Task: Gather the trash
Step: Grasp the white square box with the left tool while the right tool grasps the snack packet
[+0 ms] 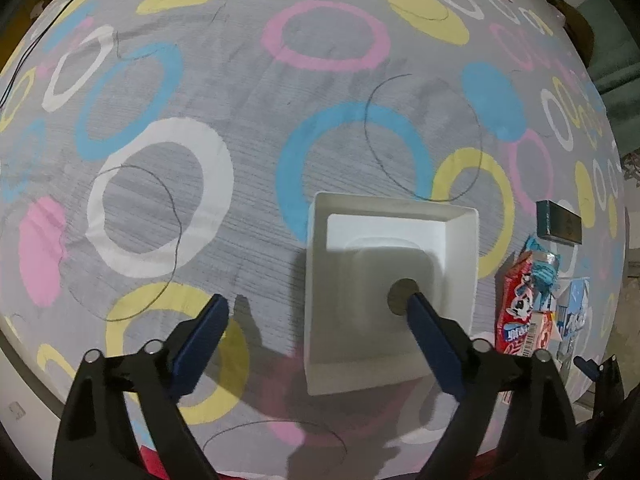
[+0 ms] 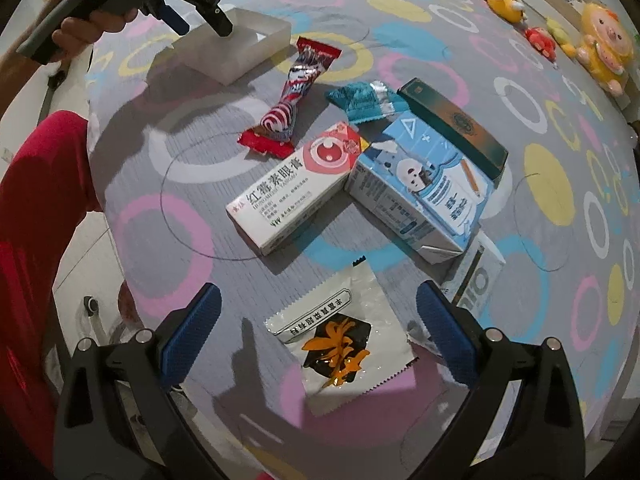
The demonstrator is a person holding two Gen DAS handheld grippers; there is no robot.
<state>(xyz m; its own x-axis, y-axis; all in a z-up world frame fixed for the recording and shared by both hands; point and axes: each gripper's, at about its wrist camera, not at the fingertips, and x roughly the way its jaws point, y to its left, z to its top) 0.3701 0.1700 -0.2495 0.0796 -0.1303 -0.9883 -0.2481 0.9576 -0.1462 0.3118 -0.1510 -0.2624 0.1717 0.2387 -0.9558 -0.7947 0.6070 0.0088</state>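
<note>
An open white box sits on the ring-patterned cloth. My left gripper stands open astride its left wall, one finger inside and one outside, pads clear of the wall. A hand holds that left gripper over the white box at the far left of the right wrist view. My right gripper is open just above a silver sachet printed in orange and black, not touching it. Beyond lie a white-and-red medicine box, a blue carton, a red candy wrapper, a teal wrapper and a dark green box.
Plush toys line the table's far right edge. A person's red sleeve is at the left, past the table's rim. A printed paper packet pokes out from under the blue carton. The trash pile lies right of the white box.
</note>
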